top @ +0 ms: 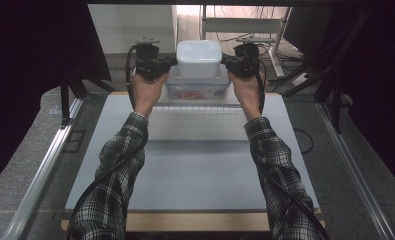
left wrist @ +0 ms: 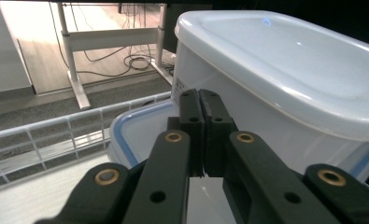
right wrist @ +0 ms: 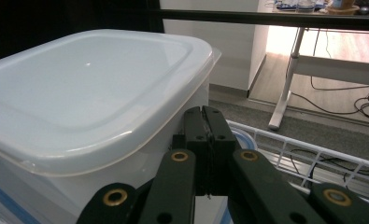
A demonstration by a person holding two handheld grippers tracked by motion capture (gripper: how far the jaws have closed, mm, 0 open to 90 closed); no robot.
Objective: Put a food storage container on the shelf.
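A: Where's the white lidded plastic tub (top: 199, 58)?

B: Stacked on the clear blue-rimmed plastic box (top: 197, 91) holding something red, at the worktop's (top: 195, 170) far edge.

A: Fingers?

B: Left gripper (top: 168, 62) and right gripper (top: 227, 62): both pairs together, pressed against the tub's sides.

Both grippers (top: 172, 62) (top: 226, 62) flank the white container (top: 199, 58), fingers closed.
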